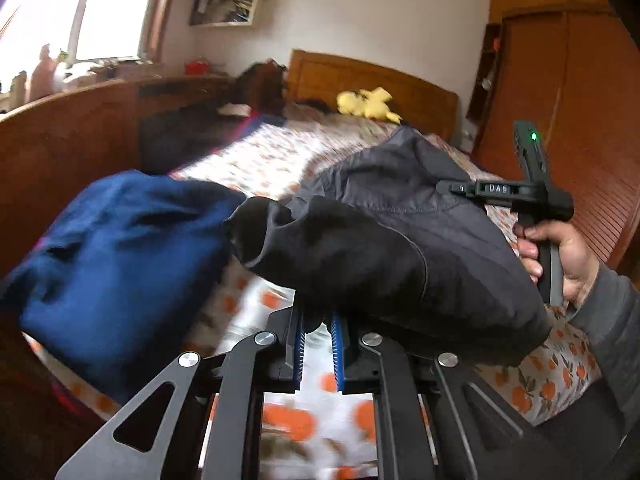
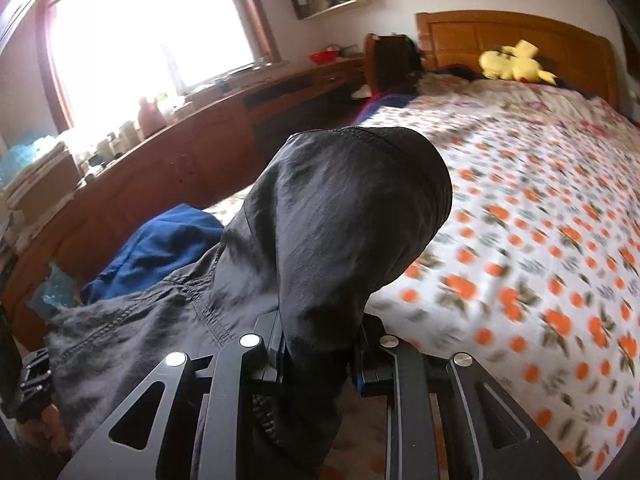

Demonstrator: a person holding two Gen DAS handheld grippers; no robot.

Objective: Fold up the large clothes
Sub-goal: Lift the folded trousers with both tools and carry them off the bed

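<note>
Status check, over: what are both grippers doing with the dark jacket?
Left gripper and right gripper: jaws shut on the dark jacket, lifted off the bed. Blue garment bunched alongside left.

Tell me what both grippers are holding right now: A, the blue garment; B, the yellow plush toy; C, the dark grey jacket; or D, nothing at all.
C: the dark grey jacket hangs lifted above the flowered bedspread, its fabric pinched in the left gripper and in the right gripper, while the blue garment lies on the bed.
</note>
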